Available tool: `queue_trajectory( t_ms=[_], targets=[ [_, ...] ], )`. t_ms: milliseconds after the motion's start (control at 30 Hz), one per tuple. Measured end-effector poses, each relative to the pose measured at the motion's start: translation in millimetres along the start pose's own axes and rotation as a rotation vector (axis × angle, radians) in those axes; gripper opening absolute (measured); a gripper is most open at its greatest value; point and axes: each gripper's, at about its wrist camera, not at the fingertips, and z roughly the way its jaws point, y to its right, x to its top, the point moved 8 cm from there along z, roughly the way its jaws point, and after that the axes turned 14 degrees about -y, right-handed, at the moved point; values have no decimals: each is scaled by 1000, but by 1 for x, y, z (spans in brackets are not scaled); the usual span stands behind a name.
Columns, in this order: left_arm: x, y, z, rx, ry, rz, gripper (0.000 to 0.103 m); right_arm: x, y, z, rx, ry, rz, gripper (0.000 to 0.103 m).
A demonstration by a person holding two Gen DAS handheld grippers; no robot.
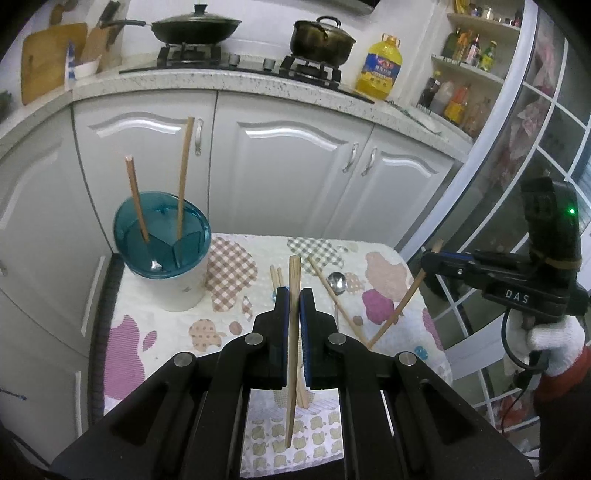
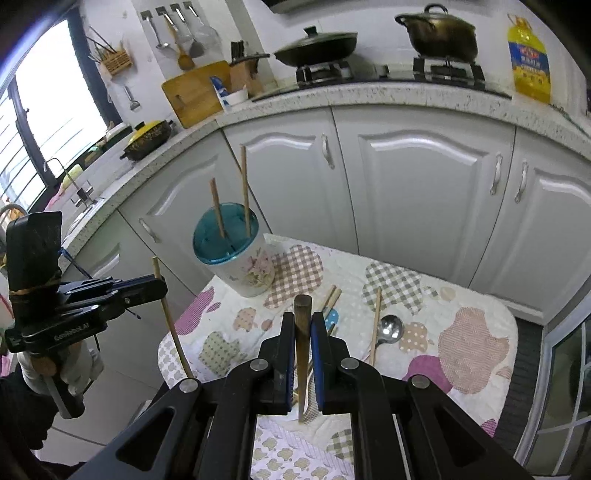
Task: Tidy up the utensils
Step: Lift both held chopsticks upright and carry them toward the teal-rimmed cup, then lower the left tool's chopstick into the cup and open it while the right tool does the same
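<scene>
A white utensil holder with a teal lid stands at the table's far left, with two chopsticks upright in it; it also shows in the right wrist view. My left gripper is shut on a wooden chopstick, held upright above the table. My right gripper is shut on another chopstick; it shows at the right in the left wrist view. Loose chopsticks and a metal spoon lie on the cloth.
The small table has a patterned cloth and stands before white cabinets. A counter with a stove, wok, pot and oil bottle runs behind. A glass door is at the right.
</scene>
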Motion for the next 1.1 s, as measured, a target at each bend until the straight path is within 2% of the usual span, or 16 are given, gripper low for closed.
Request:
queue_trajectory(
  t_ms=[533, 1100],
  targets=[
    [15, -15, -44, 19, 99, -29, 4, 35, -48, -28, -13, 60, -120, 8],
    [23, -25, -47, 32, 105, -49, 4, 55, -67, -27, 4, 72, -149, 8]
  ],
)
